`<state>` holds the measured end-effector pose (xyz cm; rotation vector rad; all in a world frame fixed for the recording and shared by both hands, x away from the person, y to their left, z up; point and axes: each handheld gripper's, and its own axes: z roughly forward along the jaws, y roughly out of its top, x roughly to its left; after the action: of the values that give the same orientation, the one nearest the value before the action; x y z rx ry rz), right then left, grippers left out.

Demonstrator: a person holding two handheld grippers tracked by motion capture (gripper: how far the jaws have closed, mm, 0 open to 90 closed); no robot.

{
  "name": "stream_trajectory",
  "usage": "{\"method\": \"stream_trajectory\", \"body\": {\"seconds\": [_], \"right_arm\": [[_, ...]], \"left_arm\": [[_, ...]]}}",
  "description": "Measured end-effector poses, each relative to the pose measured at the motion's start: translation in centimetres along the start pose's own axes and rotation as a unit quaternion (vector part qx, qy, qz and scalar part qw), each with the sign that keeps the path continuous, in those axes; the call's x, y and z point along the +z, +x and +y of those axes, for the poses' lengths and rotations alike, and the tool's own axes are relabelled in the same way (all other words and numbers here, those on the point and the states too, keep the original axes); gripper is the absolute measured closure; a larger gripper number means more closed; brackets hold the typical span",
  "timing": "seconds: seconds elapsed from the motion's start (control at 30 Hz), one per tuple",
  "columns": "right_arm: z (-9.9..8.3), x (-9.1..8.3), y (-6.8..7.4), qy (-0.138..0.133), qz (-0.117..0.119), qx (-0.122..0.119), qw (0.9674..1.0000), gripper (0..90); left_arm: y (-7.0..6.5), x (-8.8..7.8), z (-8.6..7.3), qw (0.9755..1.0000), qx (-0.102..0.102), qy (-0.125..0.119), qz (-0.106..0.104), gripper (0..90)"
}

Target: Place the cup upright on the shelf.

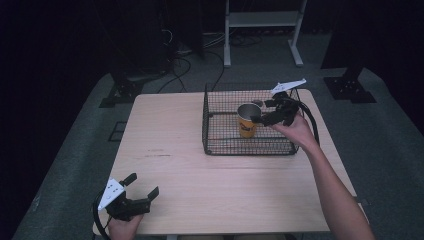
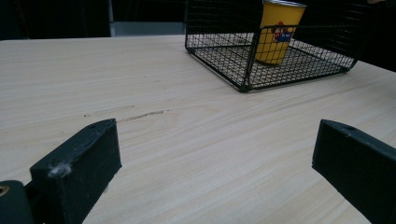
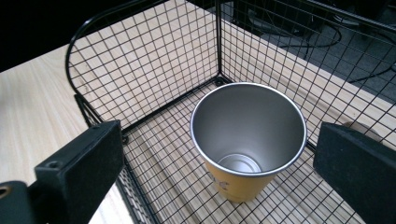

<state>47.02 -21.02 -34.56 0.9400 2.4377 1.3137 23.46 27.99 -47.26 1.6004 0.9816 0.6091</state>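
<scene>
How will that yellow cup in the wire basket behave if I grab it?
The yellow cup looks like thin metal, empty, so probably light and stiff. Its smooth wall may be slippery. Tapering to a narrow base, it could tip if nudged inside the wire basket.

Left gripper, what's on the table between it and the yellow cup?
Mostly bare wooden table, then the wire basket wall around the yellow cup, seen in the left gripper view.

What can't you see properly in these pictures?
- Picture on the cup: left gripper view, basket wires cross it, too small to read.
- Cup's outside: right gripper view looks down into it, print mostly hidden by the rim.
- Small dark thing in the basket's back: high view, too small and dim to name.
- Room behind: too dark.
</scene>
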Motion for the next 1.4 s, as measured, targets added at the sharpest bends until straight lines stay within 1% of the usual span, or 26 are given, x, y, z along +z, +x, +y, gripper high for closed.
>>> {"method": "stream_trajectory", "body": {"seconds": [0.17, 0.23, 0.37, 0.5, 0.57, 0.63, 0.7, 0.77, 0.9, 0.93, 1.0, 1.1, 1.3, 1.4], "right_arm": [[-0.4, -0.3, 0.5, -0.002, 0.006, -0.001, 1.0, 1.3], [-0.6, -0.3, 0.8, 0.004, 0.01, -0.003, 0.9999, 1.3], [-0.9, -0.7, 1.2, 0.0, 0.012, -0.009, 0.9999, 1.3], [-1.3, -1.1, 1.7, 0.0, 0.003, -0.018, 0.9998, 1.3], [-1.4, -1.2, 1.9, 0.003, 0.006, -0.017, 0.9998, 1.3], [-1.7, -1.4, 2.1, -0.002, 0.012, -0.014, 0.9998, 1.3], [-1.8, -1.6, 2.2, -0.007, 0.025, -0.007, 0.9996, 1.3], [-2.0, -1.9, 2.7, -0.007, 0.028, -0.012, 0.9995, 1.3], [-2.3, -2.1, 3.1, -0.004, 0.029, -0.014, 0.9995, 1.3], [-2.4, -2.1, 3.1, -0.006, 0.028, -0.016, 0.9995, 1.3], [-2.5, -2.1, 3.2, -0.003, 0.025, -0.017, 0.9995, 1.3], [-3.1, -2.1, 3.1, 0.004, 0.019, -0.015, 0.9997, 1.3], [-3.9, -2.4, 3.1, 0.003, 0.014, -0.012, 0.9998, 1.4], [-4.2, -2.6, 3.1, 0.002, 0.011, -0.014, 0.9998, 1.4]], "left_arm": [[-0.1, -0.2, 0.0, 1.0, 0.001, 0.0, 0.003, 0.4], [-0.1, -0.3, -0.1, 1.0, 0.001, -0.001, 0.004, 0.4], [-0.2, -0.2, -0.1, 1.0, 0.003, 0.002, 0.005, 0.4], [-0.2, -0.2, -0.1, 1.0, 0.004, 0.002, 0.005, 0.4], [-0.2, -0.2, -0.1, 1.0, 0.004, 0.003, 0.005, 0.4], [-0.2, -0.1, -0.1, 1.0, 0.004, 0.003, 0.005, 0.4], [-0.2, -0.1, -0.1, 1.0, 0.005, 0.003, 0.005, 0.4], [-0.2, -0.1, -0.1, 1.0, 0.004, 0.003, 0.005, 0.4], [-0.2, -0.1, -0.1, 1.0, 0.005, 0.004, 0.006, 0.4], [-0.2, -0.1, -0.1, 1.0, 0.005, 0.004, 0.006, 0.4], [-0.2, -0.1, -0.1, 1.0, 0.006, 0.005, 0.006, 0.4], [-0.2, -0.1, -0.1, 1.0, 0.005, 0.004, 0.006, 0.4], [-0.1, -0.1, -0.2, 1.0, 0.005, 0.006, 0.006, 0.4], [-0.2, -0.1, -0.1, 1.0, 0.005, 0.005, 0.006, 0.4]]}}
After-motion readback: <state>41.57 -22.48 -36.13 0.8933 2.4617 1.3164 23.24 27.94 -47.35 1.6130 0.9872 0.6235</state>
